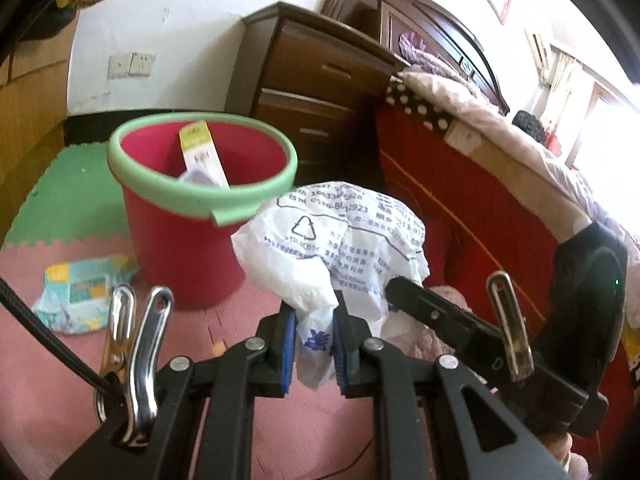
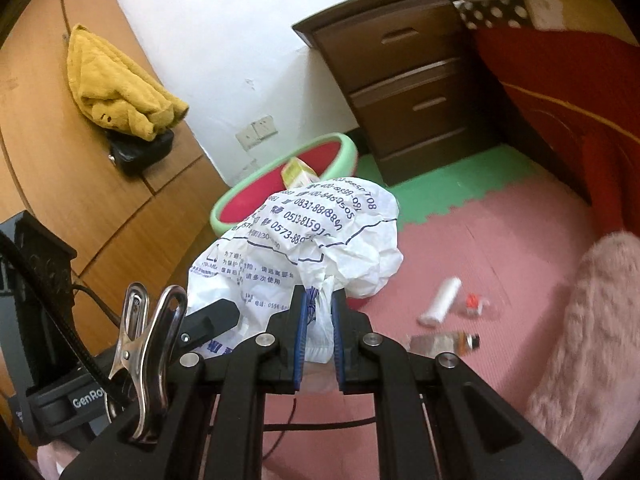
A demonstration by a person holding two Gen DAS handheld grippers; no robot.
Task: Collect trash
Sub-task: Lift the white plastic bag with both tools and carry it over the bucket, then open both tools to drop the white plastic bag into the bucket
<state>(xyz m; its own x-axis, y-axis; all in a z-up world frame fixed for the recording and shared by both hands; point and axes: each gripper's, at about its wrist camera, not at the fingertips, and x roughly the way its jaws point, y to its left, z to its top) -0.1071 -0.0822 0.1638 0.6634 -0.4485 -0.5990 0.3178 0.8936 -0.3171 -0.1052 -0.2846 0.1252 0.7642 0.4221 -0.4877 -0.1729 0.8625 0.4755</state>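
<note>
A crumpled white plastic bag [image 1: 332, 240] with blue print hangs in the air, held from both sides. My left gripper [image 1: 315, 316] is shut on one bunched part of it, blue pads pinching the plastic. My right gripper [image 2: 319, 300] is shut on another part of the same bag [image 2: 320, 232]. In the left wrist view the right gripper's finger reaches in from the right. Behind the bag stands a red bucket [image 1: 184, 248] with a green rim [image 2: 224, 204]; a yellow-white carton [image 1: 200, 152] and some white paper lie inside.
On the pink foam mat lie a wet-wipes pack [image 1: 80, 292], a white tube [image 2: 440, 300], a small red-capped item [image 2: 474, 304] and a bottle [image 2: 444, 344]. A brown nightstand [image 2: 412, 80] and a bed [image 1: 480, 184] stand behind; a pink fluffy slipper [image 2: 592, 340] lies right.
</note>
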